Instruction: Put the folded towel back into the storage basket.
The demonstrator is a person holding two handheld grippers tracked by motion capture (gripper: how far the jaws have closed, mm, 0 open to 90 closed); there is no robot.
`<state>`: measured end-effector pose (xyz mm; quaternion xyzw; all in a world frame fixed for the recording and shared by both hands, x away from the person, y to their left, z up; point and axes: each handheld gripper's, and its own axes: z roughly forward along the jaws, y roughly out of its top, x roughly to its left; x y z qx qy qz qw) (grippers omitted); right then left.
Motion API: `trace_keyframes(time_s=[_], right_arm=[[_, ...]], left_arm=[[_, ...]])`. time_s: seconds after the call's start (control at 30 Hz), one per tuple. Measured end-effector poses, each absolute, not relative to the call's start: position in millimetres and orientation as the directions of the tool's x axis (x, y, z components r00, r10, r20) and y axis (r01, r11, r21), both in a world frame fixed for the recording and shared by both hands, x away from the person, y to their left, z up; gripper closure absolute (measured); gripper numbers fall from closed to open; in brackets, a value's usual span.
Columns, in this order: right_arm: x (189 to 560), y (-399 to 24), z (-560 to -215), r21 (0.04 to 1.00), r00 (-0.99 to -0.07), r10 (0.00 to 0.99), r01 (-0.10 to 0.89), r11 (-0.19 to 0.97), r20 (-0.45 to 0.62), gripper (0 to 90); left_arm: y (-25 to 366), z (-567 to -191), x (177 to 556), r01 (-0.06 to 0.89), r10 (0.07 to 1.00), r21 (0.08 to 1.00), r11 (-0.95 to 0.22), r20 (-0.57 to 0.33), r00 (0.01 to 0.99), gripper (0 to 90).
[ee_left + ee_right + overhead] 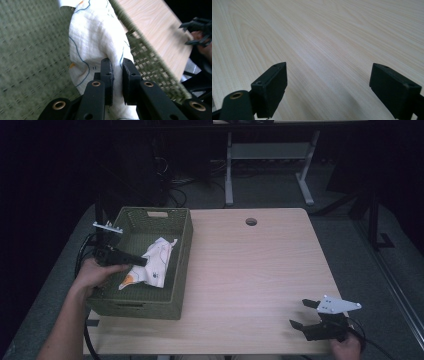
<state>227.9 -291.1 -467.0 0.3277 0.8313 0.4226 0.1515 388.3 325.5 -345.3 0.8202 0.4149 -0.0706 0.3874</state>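
Observation:
A white cloth [152,262] with blue lines and an orange patch lies inside a green woven basket [182,250] at the table's left. My left gripper [142,261] reaches into the basket from the left and is shut on a fold of the cloth [97,37]; its pads [108,75] pinch the fabric between them. My right gripper [301,314] rests low over the table's front right corner, jaws wide open with bare wood between them [327,75].
The light wooden table [250,265] has a round cable hole [251,221] at the back. The basket's right wall [147,57] runs close beside the left jaws. Beyond the table stand dark desk legs and cables on a grey floor.

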Motion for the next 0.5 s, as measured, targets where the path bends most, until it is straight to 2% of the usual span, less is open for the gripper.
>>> trace_keyframes(time_s=[0.2,0.3,0.33,0.4,0.5], right_arm=[[228,-293,-467,0.799,-0.734,0.678,0.425,0.425,0.030,14.1],[229,-295,-468,0.800,-0.731,0.682,0.431,0.417,0.039,14.1],[229,-296,-468,0.801,-0.729,0.684,0.433,0.413,0.042,14.1],[229,-297,-468,0.805,-0.727,0.685,0.435,0.404,0.049,14.1],[229,-297,-468,0.804,-0.724,0.688,0.439,0.402,0.052,14.1]], left_arm=[[324,-350,397,0.730,0.624,0.558,-0.394,-0.421,0.659,82.0],[323,-349,403,0.709,0.622,0.555,-0.435,-0.384,0.682,81.6],[324,-347,406,0.705,0.644,0.565,-0.429,-0.357,0.677,78.6],[326,-345,410,0.717,0.670,0.571,-0.399,-0.353,0.653,63.6],[324,-342,412,0.715,0.681,0.573,-0.401,-0.336,0.650,60.7]])
